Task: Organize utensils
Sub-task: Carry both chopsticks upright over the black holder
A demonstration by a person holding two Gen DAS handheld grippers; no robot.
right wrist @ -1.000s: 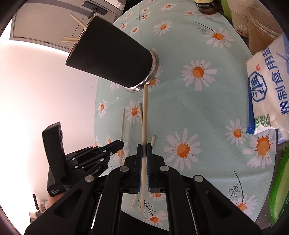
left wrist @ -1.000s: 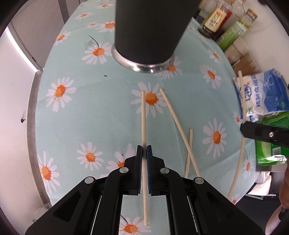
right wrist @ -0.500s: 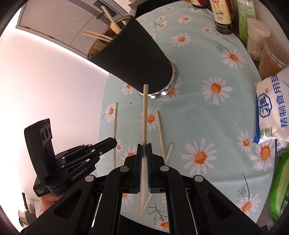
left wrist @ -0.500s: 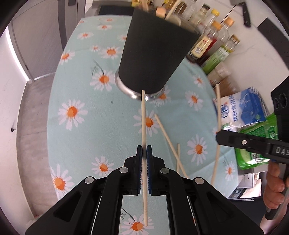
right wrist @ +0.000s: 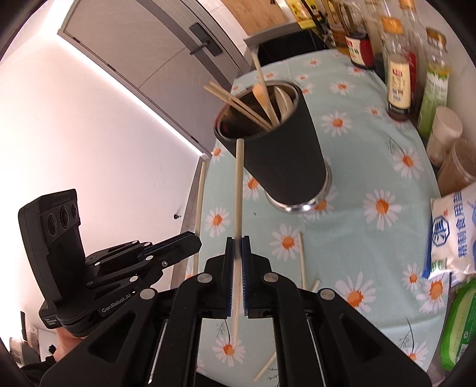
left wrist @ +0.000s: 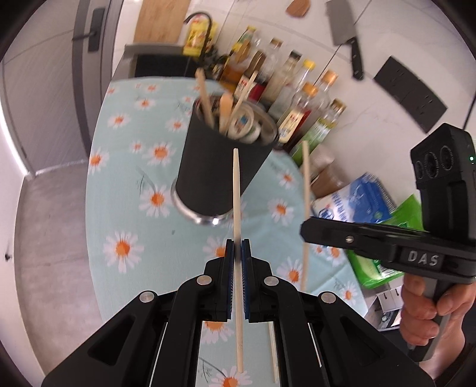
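A black utensil cup point(left wrist: 220, 166) point(right wrist: 279, 148) stands on the daisy tablecloth and holds several wooden chopsticks and a spoon. My left gripper point(left wrist: 237, 253) is shut on a wooden chopstick point(left wrist: 236, 193), held in the air with its tip before the cup. My right gripper point(right wrist: 237, 251) is shut on another chopstick point(right wrist: 239, 184), its tip near the cup's rim. Each gripper shows in the other's view: the right point(left wrist: 306, 232), the left point(right wrist: 190, 244). Two loose chopsticks point(right wrist: 302, 259) lie on the cloth.
Sauce bottles point(left wrist: 297, 98) point(right wrist: 398, 83) line the back of the table. A salt bag point(right wrist: 452, 232) and a green packet point(right wrist: 461, 321) lie at the right. Jars point(right wrist: 446, 134) stand near the wall. A cleaver point(left wrist: 345, 26) hangs on the wall.
Both grippers have lifted their chopsticks off the cloth and risen, so the cup's open top now shows. The chopstick tips have come nearer the cup's rim.
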